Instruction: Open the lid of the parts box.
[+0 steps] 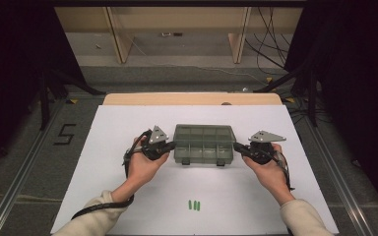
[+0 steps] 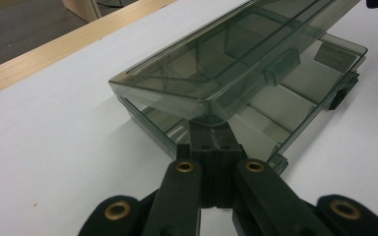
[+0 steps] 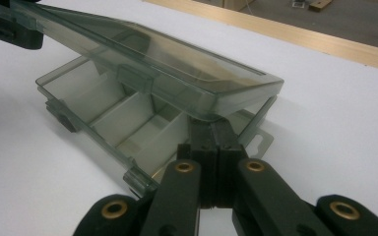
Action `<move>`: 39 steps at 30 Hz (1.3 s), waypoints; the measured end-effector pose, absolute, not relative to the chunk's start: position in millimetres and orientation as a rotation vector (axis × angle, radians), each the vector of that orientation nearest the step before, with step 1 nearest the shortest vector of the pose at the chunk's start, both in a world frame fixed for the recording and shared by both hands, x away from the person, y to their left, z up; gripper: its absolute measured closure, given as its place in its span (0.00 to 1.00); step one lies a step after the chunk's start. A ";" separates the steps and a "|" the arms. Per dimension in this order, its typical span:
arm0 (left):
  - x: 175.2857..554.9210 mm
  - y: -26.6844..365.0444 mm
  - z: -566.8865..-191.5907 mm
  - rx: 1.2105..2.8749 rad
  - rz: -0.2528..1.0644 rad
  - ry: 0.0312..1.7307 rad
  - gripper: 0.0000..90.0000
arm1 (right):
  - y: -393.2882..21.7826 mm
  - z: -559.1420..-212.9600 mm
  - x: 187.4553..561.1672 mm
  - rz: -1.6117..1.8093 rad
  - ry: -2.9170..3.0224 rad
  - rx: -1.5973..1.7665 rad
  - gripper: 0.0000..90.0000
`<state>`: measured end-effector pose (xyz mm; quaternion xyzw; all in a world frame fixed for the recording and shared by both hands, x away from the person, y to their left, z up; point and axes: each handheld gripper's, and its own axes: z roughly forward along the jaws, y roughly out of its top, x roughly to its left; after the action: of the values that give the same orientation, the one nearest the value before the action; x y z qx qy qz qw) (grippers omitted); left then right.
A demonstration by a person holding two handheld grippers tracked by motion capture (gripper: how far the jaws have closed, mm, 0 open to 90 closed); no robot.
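Under the box lid (image 2: 226, 59), both claws, pressed together, prop its ends.

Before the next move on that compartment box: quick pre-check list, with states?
1. Lid raised off the box, front edge up: ok.
2. Left gripper shut, tip under the lid's end: ok.
3. Right gripper shut, tip under the lid's other end: ok.
4. Compartments bare where visible: ok.
5. Green pieces lying together on the white table, near the person's edge, apart from the box: ok.
6. Whether the lid will stay up unsupported: cannot tell.
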<state>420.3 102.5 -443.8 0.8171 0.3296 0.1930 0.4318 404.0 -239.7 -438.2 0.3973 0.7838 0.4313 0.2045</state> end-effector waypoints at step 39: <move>425.1 98.8 -441.2 2.009 0.488 0.849 0.99 | -230.7 -434.9 413.0 1.141 1.997 1.076 0.76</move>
<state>425.1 98.8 -441.2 0.8080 0.3414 0.1963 0.4382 413.0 -230.7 -434.9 0.4046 0.7510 0.4293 0.2967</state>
